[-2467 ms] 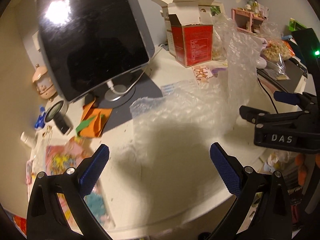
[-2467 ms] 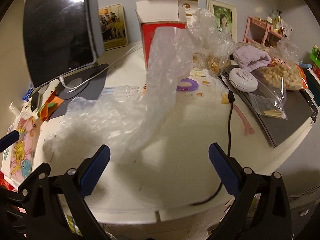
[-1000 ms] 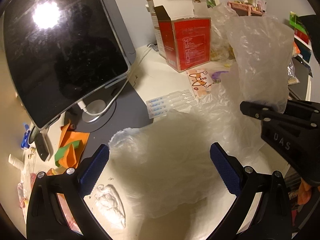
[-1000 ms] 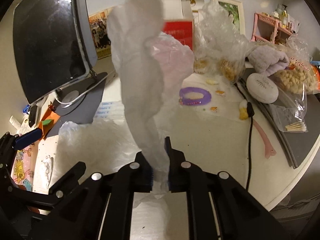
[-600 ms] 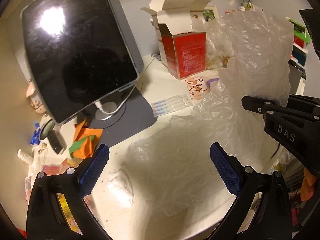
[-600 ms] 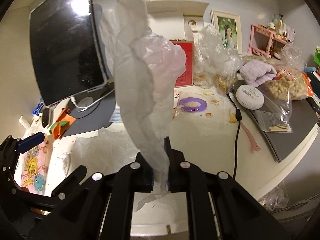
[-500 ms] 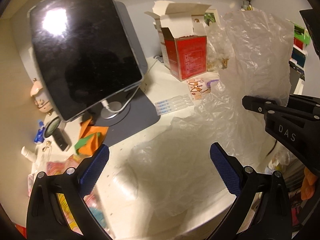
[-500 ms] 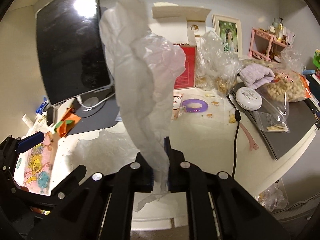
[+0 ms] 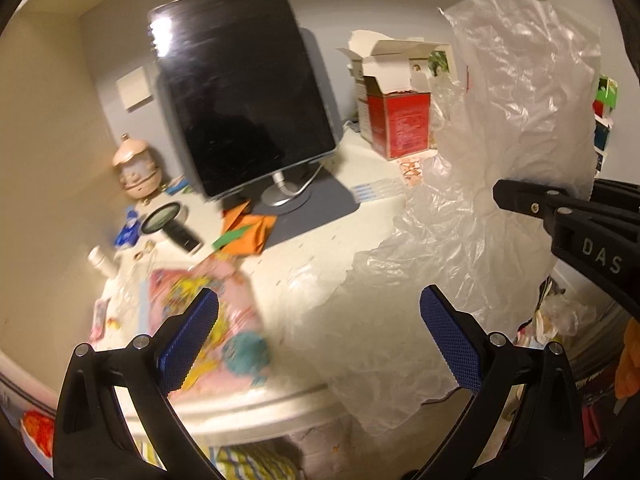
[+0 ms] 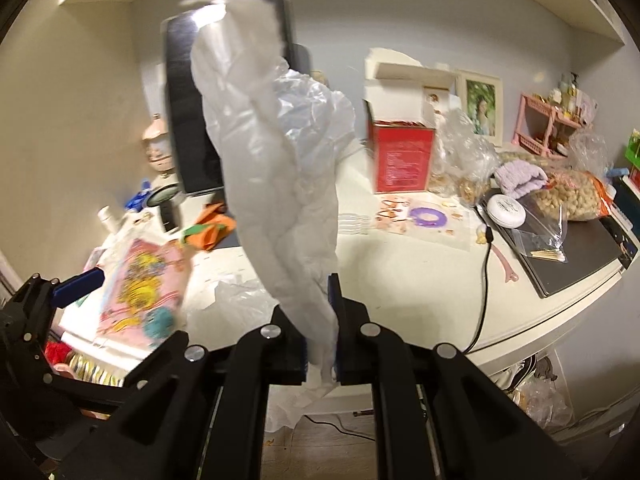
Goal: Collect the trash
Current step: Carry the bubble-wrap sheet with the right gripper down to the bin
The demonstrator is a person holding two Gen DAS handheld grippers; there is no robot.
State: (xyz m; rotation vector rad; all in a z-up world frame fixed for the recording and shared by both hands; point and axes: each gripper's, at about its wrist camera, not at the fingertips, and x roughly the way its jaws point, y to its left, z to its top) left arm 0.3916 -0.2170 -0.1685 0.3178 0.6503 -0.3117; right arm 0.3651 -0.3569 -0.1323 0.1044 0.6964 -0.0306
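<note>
My right gripper is shut on a large sheet of clear crumpled plastic wrap, which stands up in front of its camera. In the left wrist view the same plastic wrap hangs from the right gripper at the right and trails down over the desk's front edge. My left gripper is open and empty, held above the near edge of the white desk, left of the plastic.
A dark monitor stands at the back. An open red box is behind the plastic. Orange paper, a magnifier and a pink printed sheet lie at left. Snack bags, a black cable and a laptop lie at right.
Both grippers have pulled back and up from the desk. The plastic wrap has lifted further off the desk with the right gripper, which shut on it earlier. The left gripper stays open.
</note>
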